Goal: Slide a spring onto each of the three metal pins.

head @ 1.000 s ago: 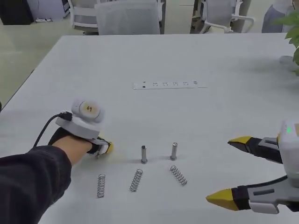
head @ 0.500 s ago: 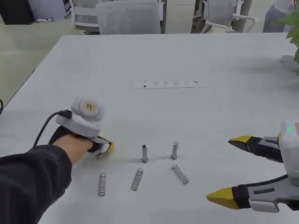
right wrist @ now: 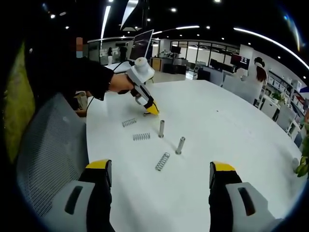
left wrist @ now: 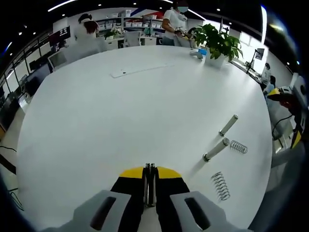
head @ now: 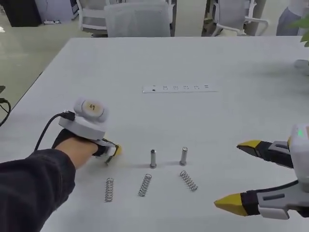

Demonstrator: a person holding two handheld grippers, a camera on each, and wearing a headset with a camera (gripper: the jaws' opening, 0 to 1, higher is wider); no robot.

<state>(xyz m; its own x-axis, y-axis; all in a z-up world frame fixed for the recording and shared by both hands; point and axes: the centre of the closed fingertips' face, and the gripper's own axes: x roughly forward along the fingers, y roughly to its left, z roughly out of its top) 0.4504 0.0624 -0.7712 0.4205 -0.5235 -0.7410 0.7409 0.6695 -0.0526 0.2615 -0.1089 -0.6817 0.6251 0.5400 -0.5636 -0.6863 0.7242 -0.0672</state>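
I am holding my left gripper (head: 114,151) low at the table (head: 217,63), jaws clamped on a thin metal pin (left wrist: 149,186); the near pin (head: 153,158) and far pin (head: 184,155) are standing upright beside it; the left spring (head: 109,189), middle spring (head: 145,185) and right spring (head: 189,180) are lying flat before them; my right gripper (head: 237,175) is hovering well apart, jaws gaping wide.

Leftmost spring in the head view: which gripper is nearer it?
Left. The left gripper, shut on a pin, sits just beyond the spring; the open right gripper is far to its right.
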